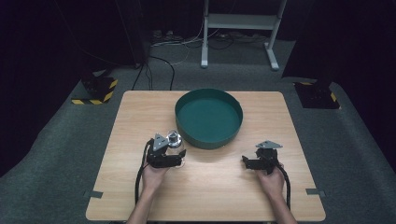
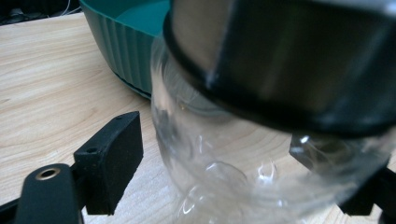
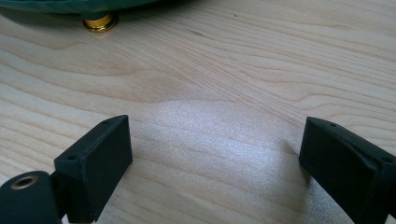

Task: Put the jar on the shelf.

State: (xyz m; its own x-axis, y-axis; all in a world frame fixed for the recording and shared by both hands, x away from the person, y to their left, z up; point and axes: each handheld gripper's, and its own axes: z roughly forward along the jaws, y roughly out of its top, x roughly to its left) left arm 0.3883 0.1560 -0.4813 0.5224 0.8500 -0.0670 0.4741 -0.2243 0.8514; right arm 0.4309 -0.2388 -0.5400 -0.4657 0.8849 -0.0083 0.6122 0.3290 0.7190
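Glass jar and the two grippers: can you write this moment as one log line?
left gripper: open around glass jar | jar: on table beside green tub | right gripper: open, holds nothing

No lettering, label, brand name or number could be read on anything in the three views. The only sign-like markings were yellow-and-black hazard stripes: on a dark floor base (image 1: 95, 91) at the left of the high view, beyond the table's far left corner, and, more faintly, on a second base (image 1: 318, 94) at the right of that view. The glass jar (image 2: 243, 154) pictured close up in the left gripper view bore no legible print on its glass or its dark metal lid, and the green tub (image 1: 208, 117) at the centre of the high view was unmarked.
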